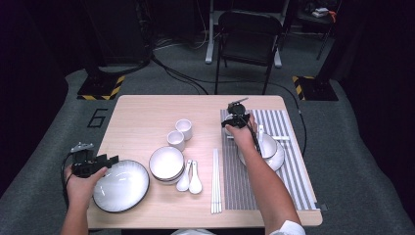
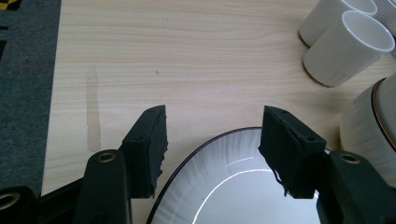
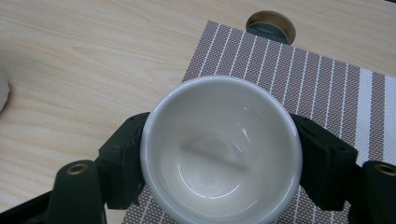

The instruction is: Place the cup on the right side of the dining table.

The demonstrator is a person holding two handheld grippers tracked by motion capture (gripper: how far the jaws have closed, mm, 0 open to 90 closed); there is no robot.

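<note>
Right gripper (image 3: 219, 154): jaws stand wide, one on each side of a white cup (image 3: 219, 149); both pads press against the cup's outer wall, so the cup is held.
White cup: upright, mouth up, empty; in the right gripper view it sits over the near left corner of the striped placemat (image 3: 327, 84), partly over the bare table (image 3: 93, 60). Whether its base touches the mat I cannot tell.
Right gripper, high view (image 1: 236, 117): at the far left corner of the placemat, just beyond a plate with a bowl (image 1: 270, 147) stacked on it.
Left gripper (image 2: 212, 140): jaws well apart, nothing between the pads; they hang over the far rim of the large plate (image 2: 233, 186) without touching it.
Left gripper, high view (image 1: 100, 162): at the near left part of the table, just beside the large plate's left edge.
Two white cups (image 1: 180, 133): upright, side by side, near the table's middle, well apart from the held cup.
Stacked bowls (image 1: 167, 164): just right of the large plate.
Two white spoons (image 1: 190, 177): lying beside the stacked bowls.
White chopsticks (image 1: 215, 181): lying lengthwise along the placemat's left edge.
Round hole in table (image 3: 271, 25): just beyond the placemat's far edge.
</note>
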